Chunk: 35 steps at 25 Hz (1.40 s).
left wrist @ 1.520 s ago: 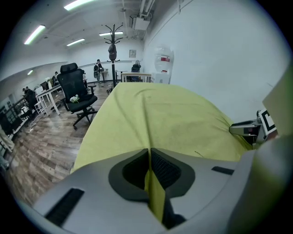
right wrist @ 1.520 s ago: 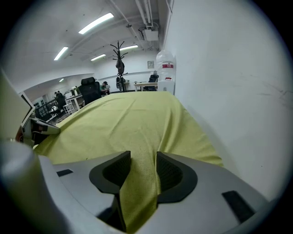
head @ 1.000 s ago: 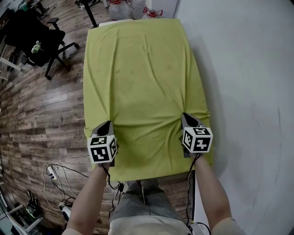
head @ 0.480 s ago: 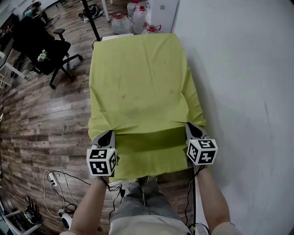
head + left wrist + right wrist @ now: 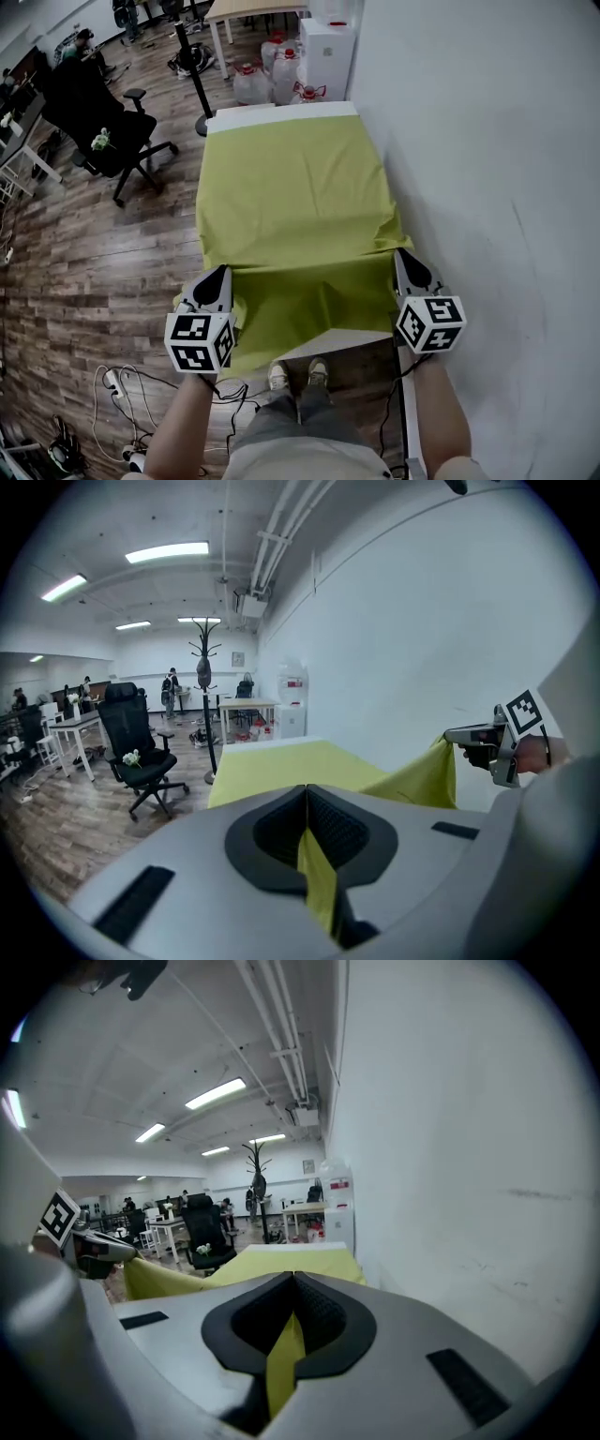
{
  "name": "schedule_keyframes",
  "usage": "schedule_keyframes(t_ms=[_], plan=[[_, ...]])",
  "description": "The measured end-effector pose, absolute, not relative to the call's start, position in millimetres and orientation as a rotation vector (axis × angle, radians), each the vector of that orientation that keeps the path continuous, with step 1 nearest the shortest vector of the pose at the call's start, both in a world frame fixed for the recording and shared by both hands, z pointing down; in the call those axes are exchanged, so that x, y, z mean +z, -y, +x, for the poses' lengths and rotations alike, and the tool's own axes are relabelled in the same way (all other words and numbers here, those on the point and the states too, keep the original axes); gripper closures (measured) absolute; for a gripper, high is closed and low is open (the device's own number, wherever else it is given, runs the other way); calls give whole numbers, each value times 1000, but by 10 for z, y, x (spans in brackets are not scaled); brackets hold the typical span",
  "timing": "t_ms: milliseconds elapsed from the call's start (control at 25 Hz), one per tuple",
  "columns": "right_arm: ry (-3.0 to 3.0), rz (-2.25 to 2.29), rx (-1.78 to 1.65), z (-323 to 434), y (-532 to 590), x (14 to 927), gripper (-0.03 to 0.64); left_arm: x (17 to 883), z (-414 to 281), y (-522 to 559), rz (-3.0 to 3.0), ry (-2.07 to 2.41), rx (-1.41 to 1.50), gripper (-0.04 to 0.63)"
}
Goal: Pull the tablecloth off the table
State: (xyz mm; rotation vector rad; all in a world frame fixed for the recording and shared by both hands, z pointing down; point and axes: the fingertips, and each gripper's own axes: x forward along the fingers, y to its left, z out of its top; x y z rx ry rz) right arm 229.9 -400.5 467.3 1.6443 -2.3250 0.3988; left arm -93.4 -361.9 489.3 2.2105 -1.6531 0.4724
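A yellow-green tablecloth (image 5: 291, 197) covers most of the narrow white table (image 5: 281, 112), whose far end shows bare. My left gripper (image 5: 223, 270) is shut on the cloth's near left corner and holds it raised above the table. My right gripper (image 5: 401, 253) is shut on the near right corner, equally raised. Between them the cloth's near edge sags and a flap hangs down toward the table's white near edge (image 5: 349, 339). In the left gripper view a fold of cloth (image 5: 317, 878) is pinched in the left gripper (image 5: 307, 799). The right gripper (image 5: 293, 1283) likewise pinches a yellow strip (image 5: 283, 1358).
A white wall (image 5: 487, 141) runs along the table's right side. A black office chair (image 5: 105, 131) and a coat stand (image 5: 192, 56) are on the wood floor at the left. Water bottles (image 5: 255, 84) and a white cabinet (image 5: 328, 42) stand beyond the table. Cables (image 5: 122, 384) lie near my feet.
Both grippers have risen and drawn back toward me with the cloth corners. The cloth has slid along the table, baring a white strip at the far end.
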Motion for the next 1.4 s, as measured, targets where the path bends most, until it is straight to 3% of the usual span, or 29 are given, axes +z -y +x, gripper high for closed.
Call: schedule_keyframes(t_ms=[920,1400], plan=[[2650,1716,0,1981,3436,2324,588,2680,-1313,3357,2457,1851,153,574],[2661,1711,-55,1737,3177,1991,588,2362,-1535,3197,2552,1838,127,574]])
